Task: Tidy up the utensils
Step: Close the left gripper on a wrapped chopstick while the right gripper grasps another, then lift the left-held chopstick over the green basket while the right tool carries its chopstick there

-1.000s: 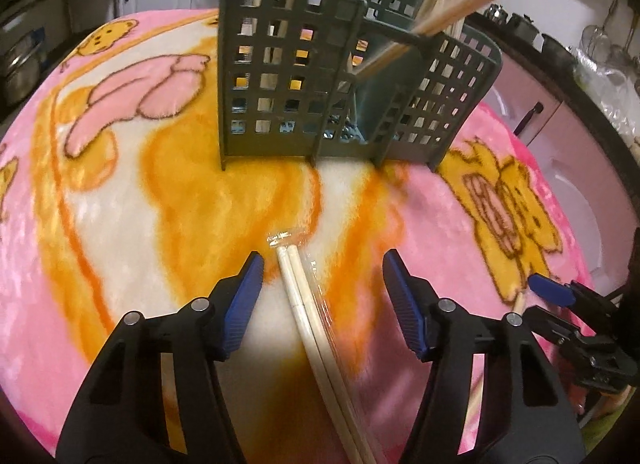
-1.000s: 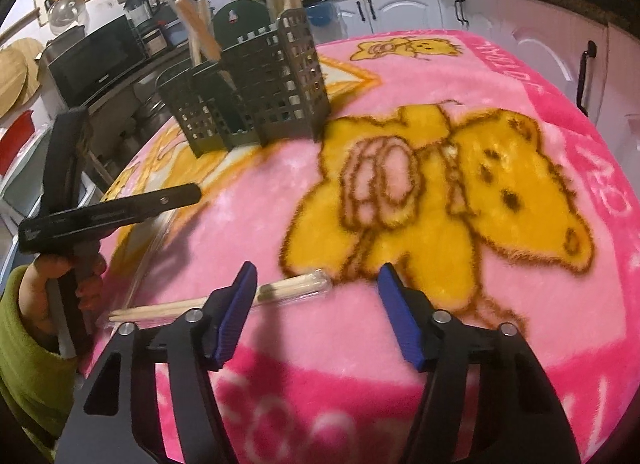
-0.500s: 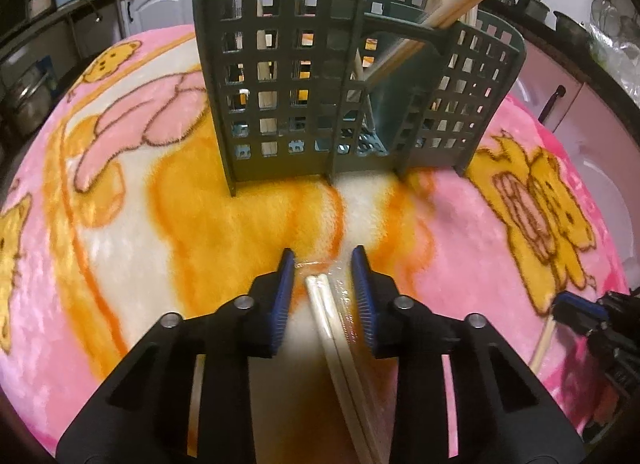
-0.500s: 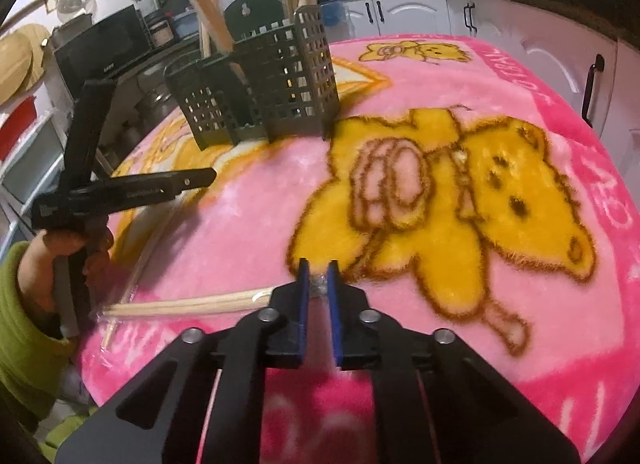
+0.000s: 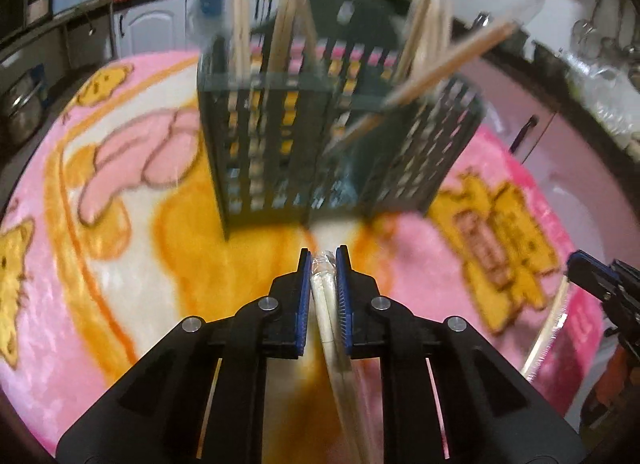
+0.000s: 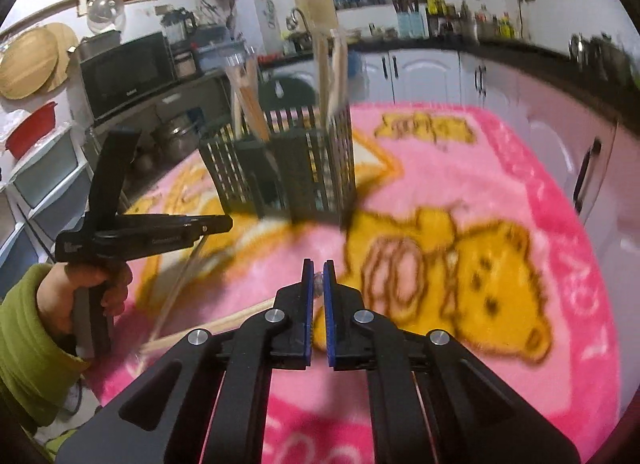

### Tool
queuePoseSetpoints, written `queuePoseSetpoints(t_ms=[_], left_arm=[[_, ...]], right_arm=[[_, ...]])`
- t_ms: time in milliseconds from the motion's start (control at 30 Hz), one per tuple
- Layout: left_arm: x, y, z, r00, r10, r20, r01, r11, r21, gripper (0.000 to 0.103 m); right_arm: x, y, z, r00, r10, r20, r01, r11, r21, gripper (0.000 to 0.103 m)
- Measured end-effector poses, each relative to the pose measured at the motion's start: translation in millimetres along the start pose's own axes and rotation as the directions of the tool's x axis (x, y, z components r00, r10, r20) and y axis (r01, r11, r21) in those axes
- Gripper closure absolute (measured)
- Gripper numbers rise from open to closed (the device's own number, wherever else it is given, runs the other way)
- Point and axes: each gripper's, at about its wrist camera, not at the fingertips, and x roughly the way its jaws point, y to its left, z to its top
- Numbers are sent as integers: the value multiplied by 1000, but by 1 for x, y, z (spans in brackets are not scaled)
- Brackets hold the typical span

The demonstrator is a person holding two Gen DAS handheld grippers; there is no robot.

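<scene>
Chopsticks in a clear plastic sleeve sit pinched between the blue pads of the left hand-held gripper, whose jaws have just been closing and now clamp on the wrapped pair just in front of the dark green utensil caddy. A second wrapped pair of chopsticks is clamped at its tip in the right hand-held gripper, its jaws nearly together on the crinkled end of the sleeve; this pair trails off to the left, in front of the caddy and nearer the camera. In the right wrist view the left hand-held gripper appears side-on to the left of the caddy, gripped by a hand coming out of a green sleeve. The caddy stands upright on a pink blanket printed with yellow bears that covers the desk. Several more chopsticks lean in the caddy's compartments, some wrapped, one bare stick slanting out to the right. Both views are blurred.
</scene>
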Motion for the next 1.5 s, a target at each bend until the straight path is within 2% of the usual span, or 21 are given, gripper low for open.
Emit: queuePoseSetpoints(t_ms=[200, 467, 667, 967, 1200, 1500], left_arm=[[-45, -11, 23, 991, -37, 127, 35, 999, 19, 96], [-86, -30, 47, 965, -54, 257, 38, 997, 67, 96], [-105, -33, 62, 951, -57, 305, 33, 996, 82, 96], [-126, -40, 81, 931, -86, 355, 54, 994, 100, 96], [-147, -42, 98, 907, -100, 409, 60, 992, 110, 96], [-165, -38, 126, 873, -85, 480, 44, 994, 97, 96]], right_arm=[[-19, 11, 25, 997, -13, 78, 18, 998, -55, 98], [-43, 27, 55, 985, -21, 170, 42, 992, -119, 99], [-60, 39, 75, 971, -22, 238, 67, 981, -184, 99], [-73, 46, 99, 956, -21, 291, 92, 968, -232, 99], [-80, 48, 116, 944, -19, 331, 105, 964, -245, 99], [-78, 50, 142, 929, -30, 370, 131, 958, -253, 99]])
